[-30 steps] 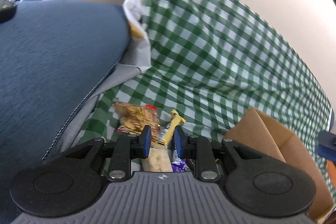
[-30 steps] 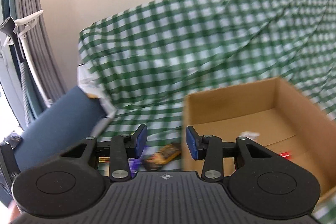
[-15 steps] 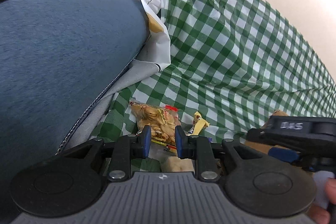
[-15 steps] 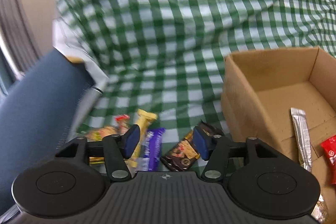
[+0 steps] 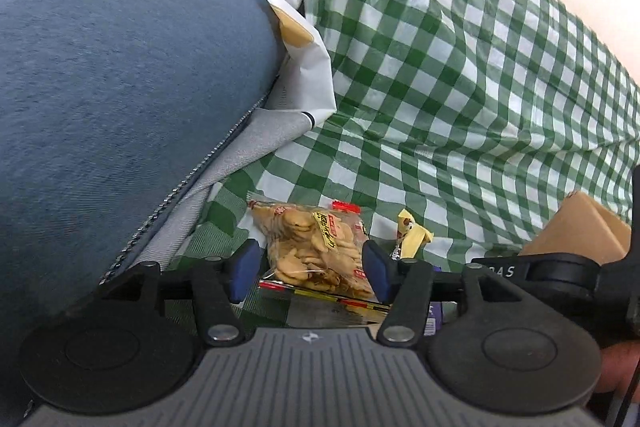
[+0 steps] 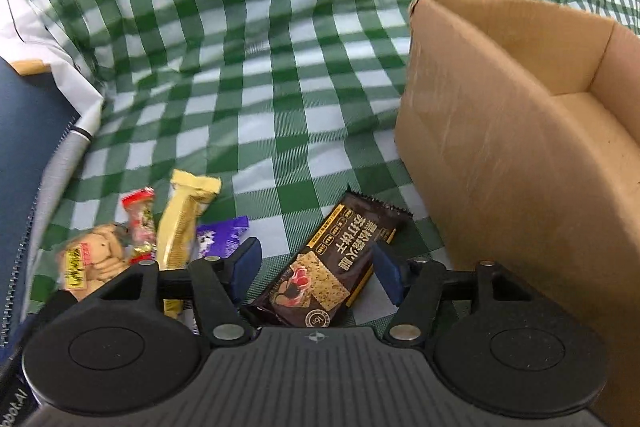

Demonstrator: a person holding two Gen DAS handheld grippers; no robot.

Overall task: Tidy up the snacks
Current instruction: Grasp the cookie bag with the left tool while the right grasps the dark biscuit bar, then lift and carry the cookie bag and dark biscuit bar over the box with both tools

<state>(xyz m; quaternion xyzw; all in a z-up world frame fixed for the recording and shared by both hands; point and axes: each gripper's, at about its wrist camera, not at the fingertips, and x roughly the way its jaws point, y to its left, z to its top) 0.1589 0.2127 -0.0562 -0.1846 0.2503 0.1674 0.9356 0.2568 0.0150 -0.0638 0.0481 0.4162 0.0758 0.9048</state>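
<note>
Snacks: loose on the checked cloth (image 6: pixel 280 75), left of the box (image 6: pixel 500 131)
Left gripper (image 5: pixel 308 265): spread wide around the cracker bag (image 5: pixel 312 247)
Right gripper (image 6: pixel 316 265): spread wide over the dark bar (image 6: pixel 332 267)
Far left: yellow bar (image 6: pixel 180 227), purple wrapper (image 6: pixel 220 239), red candy (image 6: pixel 140 223)

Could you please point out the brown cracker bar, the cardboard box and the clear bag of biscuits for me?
Brown cracker bar (image 6: pixel 334 269), right wrist view, middle of the wrapper.
Cardboard box (image 6: pixel 472 163), right wrist view, outer side wall.
Bag of biscuits (image 5: pixel 310 247), left wrist view, middle of the bag.
</note>
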